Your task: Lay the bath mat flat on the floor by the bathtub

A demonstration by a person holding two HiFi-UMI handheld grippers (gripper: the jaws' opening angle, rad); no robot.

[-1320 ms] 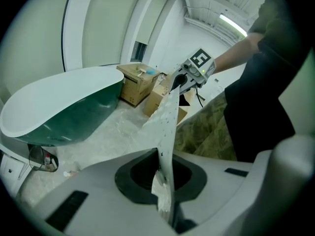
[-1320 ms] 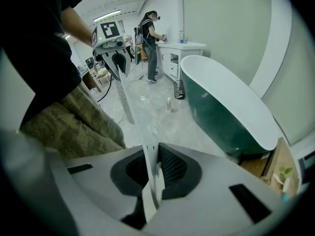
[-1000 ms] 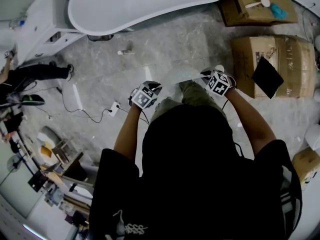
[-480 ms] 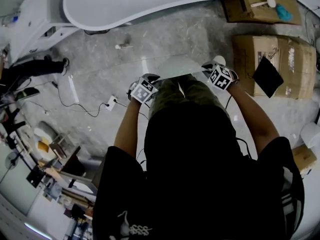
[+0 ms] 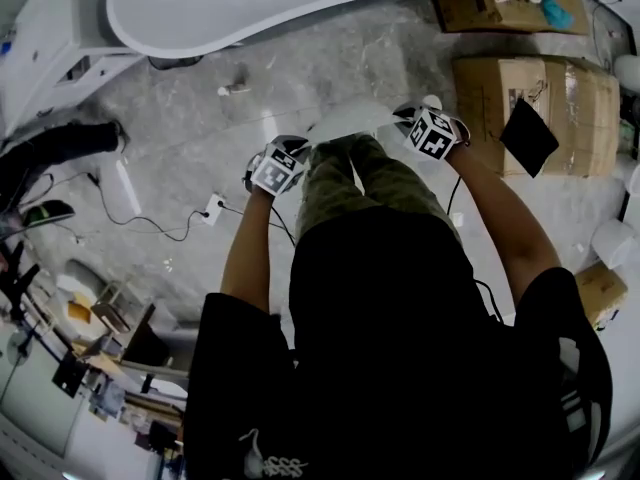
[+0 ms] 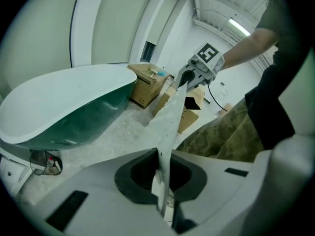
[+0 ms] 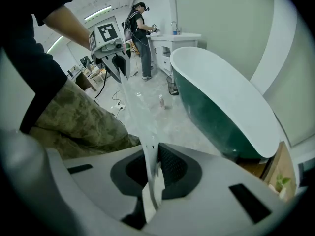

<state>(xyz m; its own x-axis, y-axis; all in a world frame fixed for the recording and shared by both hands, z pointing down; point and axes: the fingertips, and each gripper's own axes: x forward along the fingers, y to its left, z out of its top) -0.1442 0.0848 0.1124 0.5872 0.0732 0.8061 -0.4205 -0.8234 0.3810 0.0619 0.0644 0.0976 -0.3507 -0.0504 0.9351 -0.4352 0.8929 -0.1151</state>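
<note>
The bath mat [image 5: 347, 121] is a thin pale sheet stretched between my two grippers, above the marble floor in front of the person's knees. My left gripper [image 5: 298, 148] is shut on the mat's left edge [image 6: 165, 146]; the sheet runs edge-on from its jaws to the right gripper [image 6: 189, 77]. My right gripper [image 5: 407, 119] is shut on the opposite edge [image 7: 142, 132], and the left gripper [image 7: 116, 55] shows across from it. The white bathtub [image 5: 260, 3] with its dark green outside [image 7: 216, 107] stands just beyond the mat.
Cardboard boxes [image 5: 535, 113] stand at the right, one with a black sheet on it. A small bottle [image 5: 232, 90] lies near the tub. A power strip with cable [image 5: 210, 208] is on the floor at the left. Another person [image 7: 138, 33] stands by a white vanity [image 7: 170, 45].
Both grippers have moved forward towards the bathtub and a little lower, carrying the stretched mat with them. The jaws stay shut on the mat.
</note>
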